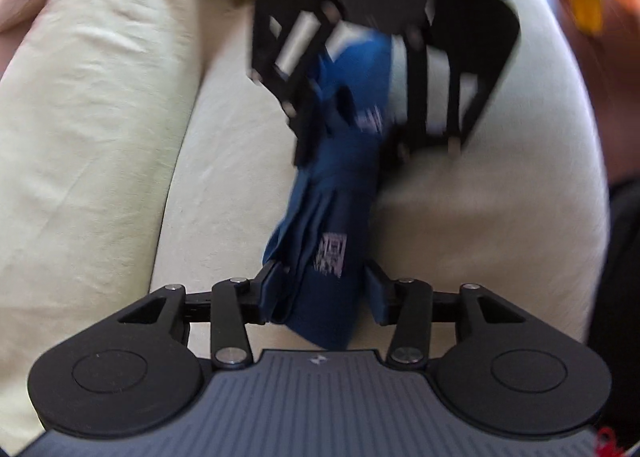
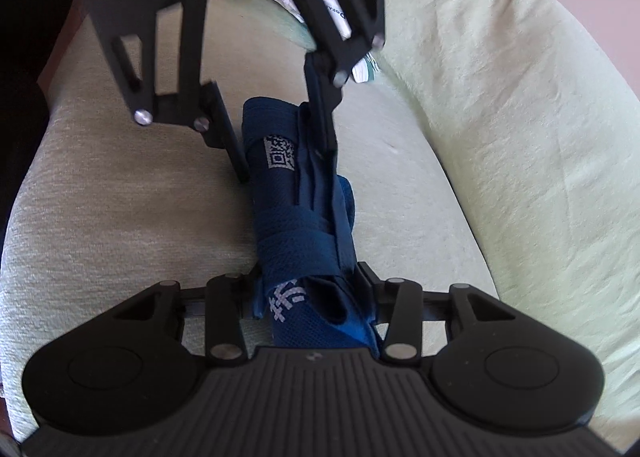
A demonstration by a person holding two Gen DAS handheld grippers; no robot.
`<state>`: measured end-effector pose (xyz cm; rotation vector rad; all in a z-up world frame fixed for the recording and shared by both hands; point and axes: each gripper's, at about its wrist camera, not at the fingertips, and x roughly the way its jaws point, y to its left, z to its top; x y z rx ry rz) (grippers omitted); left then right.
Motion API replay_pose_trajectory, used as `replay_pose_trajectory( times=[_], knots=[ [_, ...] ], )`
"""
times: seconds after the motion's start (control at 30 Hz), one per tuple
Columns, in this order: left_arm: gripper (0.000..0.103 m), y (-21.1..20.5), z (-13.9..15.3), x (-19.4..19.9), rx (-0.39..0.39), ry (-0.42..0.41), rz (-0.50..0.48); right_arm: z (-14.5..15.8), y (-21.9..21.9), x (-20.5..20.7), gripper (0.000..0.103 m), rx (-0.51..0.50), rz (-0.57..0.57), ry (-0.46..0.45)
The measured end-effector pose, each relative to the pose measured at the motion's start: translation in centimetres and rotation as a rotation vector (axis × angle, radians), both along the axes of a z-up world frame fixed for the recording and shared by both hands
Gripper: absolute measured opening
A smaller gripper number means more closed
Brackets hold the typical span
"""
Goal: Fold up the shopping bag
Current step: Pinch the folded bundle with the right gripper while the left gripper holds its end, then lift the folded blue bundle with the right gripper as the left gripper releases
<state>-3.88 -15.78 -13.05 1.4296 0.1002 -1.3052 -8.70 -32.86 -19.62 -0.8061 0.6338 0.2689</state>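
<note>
The blue shopping bag [image 2: 298,217], gathered into a long bundle, is stretched lengthwise between both facing grippers, each end clamped in jaws: left gripper [image 1: 320,289], right gripper [image 2: 310,289].

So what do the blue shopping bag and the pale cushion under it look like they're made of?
The shopping bag looks like thin woven or mesh-textured synthetic fabric, matt dark blue: a fine weave grain shows near the right tool, and it creases softly, with white print on it. The cushion looks like upholstery cloth in pale green-cream, with a slightly nubby, matt surface and soft wrinkles; the exact fibre can't be told.
</note>
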Motion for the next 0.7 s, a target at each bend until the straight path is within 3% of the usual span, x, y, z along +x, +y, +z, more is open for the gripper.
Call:
replay_pose_trajectory(
  times=[0.17,0.47,0.7],
  knots=[
    [0.04,0.0,1.4,1.4,-0.015,0.122,0.053,0.4,0.4,-0.5,0.033,0.002,-0.012,-0.019],
    [0.041,1.9,4.6,1.0,-0.018,0.28,0.059,2.8,1.9,-0.6,0.026,0.14,-0.135,0.069],
    [0.047,1.6,7.6,1.3,-0.059,0.391,0.109,6.1,-1.7,1.0,0.025,0.558,-0.388,0.232]
  ],
)
